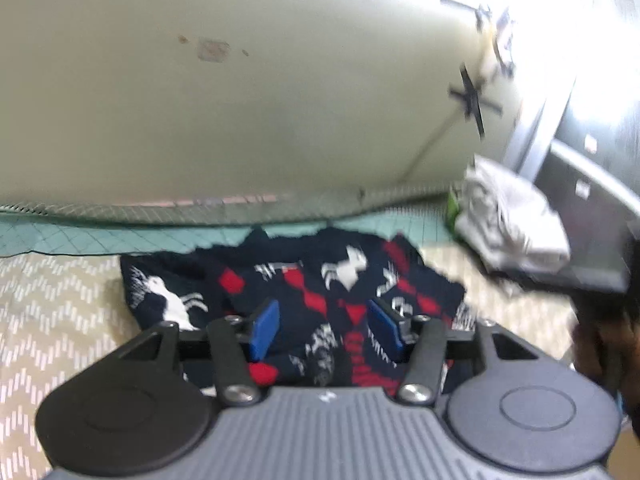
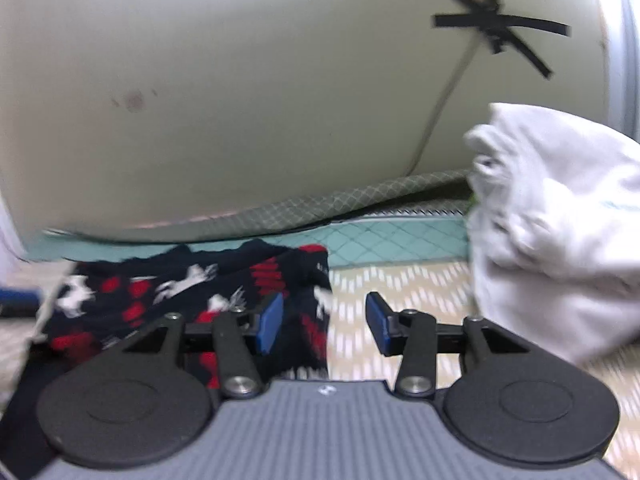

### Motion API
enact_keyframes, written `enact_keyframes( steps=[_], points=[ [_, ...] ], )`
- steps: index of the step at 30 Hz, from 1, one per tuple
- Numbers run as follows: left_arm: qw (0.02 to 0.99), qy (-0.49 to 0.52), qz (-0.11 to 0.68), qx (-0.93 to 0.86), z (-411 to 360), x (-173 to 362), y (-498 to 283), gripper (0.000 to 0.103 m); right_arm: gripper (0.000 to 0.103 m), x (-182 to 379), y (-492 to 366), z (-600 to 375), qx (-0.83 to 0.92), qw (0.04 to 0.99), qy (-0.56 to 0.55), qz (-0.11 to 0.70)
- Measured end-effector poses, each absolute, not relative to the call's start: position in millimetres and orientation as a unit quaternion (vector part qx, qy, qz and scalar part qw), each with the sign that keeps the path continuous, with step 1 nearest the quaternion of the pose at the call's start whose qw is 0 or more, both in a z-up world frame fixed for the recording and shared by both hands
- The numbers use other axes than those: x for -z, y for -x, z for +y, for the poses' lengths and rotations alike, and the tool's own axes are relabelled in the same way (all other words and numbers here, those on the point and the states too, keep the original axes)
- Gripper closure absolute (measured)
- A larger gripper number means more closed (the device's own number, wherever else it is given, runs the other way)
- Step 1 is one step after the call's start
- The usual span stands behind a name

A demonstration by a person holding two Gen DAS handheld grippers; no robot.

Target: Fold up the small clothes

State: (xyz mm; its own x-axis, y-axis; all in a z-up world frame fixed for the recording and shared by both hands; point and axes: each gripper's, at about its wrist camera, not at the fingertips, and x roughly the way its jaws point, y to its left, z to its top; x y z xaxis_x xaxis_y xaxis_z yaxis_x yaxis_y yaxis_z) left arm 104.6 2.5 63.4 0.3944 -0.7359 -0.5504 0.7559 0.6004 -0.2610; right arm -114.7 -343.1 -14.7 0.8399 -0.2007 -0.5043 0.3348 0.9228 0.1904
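1. Bedding forms the work surface: a beige bedspread (image 1: 52, 308) with a pale zigzag print, bordered at its far edge by a teal quilted strip (image 2: 384, 240), with a plain cream wall (image 1: 240, 80) behind.
2. Dark patterned garment (image 1: 304, 292), navy with red blocks and white animal figures, lies bunched and partly folded on the bedspread near the far edge, against the teal strip.
3. Left gripper (image 1: 325, 330) is poised over the near part of the garment, jaws spread wide; cloth shows between the blue pads (image 1: 264, 328), but nothing is clamped.
4. Right gripper (image 2: 325, 324) is likewise spread wide and holds nothing; its left pad overlies the garment's right edge, while its right pad is over bare bedspread.
5. White clothing heap (image 2: 556, 232) sits crumpled toward the right edge of the bed, apart from the dark garment.
6. Black tape strips (image 2: 500, 28) cross on the wall above the heap, fixing a thin pale cord (image 2: 444, 108) that runs down to the bed's far edge.
7. No containers are identifiable; both views are motion-blurred.
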Motion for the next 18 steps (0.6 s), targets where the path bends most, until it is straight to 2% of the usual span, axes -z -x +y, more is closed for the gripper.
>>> enact_keyframes(
  steps=[8, 13, 18],
  points=[
    [0.823, 0.014, 0.365, 0.436, 23, -50, -88, 0.052, 0.065, 25, 265, -316, 0.113, 0.955, -0.12, 0.248],
    [0.834, -0.011, 0.387, 0.392, 83, -33, -30, 0.051, 0.065, 42, 301, -308, 0.043, 0.955, -0.139, 0.259],
    [0.84, 0.004, 0.425, 0.337, 140, -19, 28, 0.051, 0.065, 47, 319, -303, -0.022, 0.954, -0.147, 0.26]
  ],
)
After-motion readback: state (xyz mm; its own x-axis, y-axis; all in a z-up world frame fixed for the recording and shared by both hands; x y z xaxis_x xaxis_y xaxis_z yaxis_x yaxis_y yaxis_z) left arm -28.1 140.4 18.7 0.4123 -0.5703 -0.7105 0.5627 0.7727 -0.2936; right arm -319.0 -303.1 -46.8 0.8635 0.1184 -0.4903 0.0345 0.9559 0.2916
